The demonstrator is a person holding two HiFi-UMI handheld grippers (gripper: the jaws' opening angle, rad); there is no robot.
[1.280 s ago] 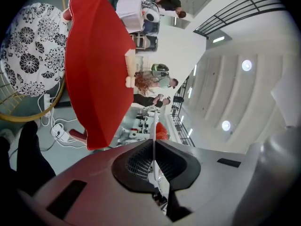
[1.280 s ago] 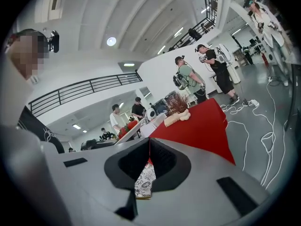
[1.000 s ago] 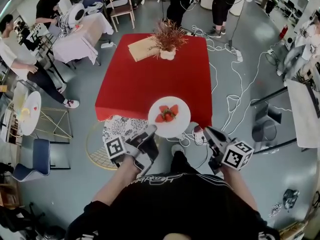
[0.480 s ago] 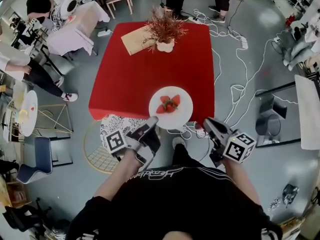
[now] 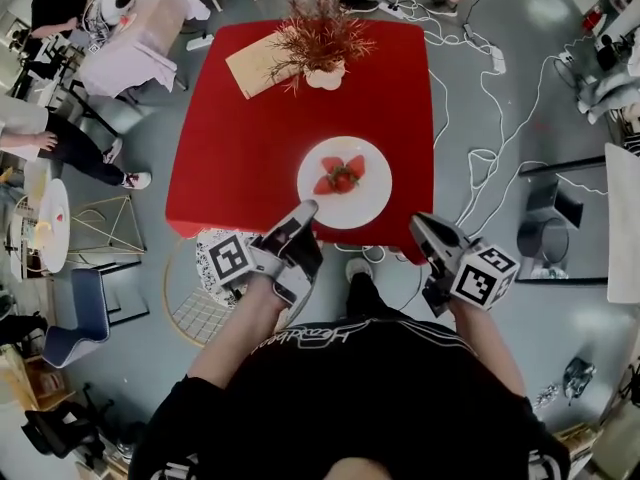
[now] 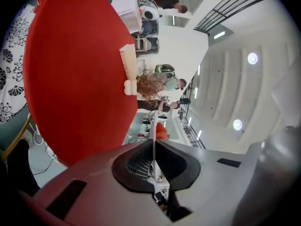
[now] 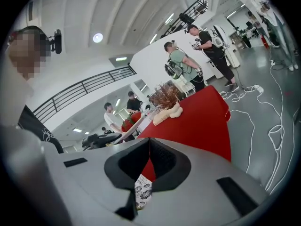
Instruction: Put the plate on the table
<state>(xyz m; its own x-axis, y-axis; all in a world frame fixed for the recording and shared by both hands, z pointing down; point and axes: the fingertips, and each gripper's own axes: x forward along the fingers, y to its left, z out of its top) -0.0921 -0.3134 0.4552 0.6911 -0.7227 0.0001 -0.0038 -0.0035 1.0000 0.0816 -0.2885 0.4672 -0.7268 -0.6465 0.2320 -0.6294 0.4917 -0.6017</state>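
Left gripper (image 5: 303, 211) pinches the near rim of the round white plate (image 5: 372, 204) carrying cut strawberries (image 5: 340, 176). Plate is likely ceramic: stiff, slick, breakable, so keep it level. Right gripper (image 5: 420, 226) is closed, empty.

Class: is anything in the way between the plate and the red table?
Nothing visible does. The plate, held by the left gripper, hangs over bare red table; the potted dried plant and tan mat stand at its far edge.

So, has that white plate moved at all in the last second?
Yes. The plate has gone forward over the red table, past its near edge, toward the plant pot.
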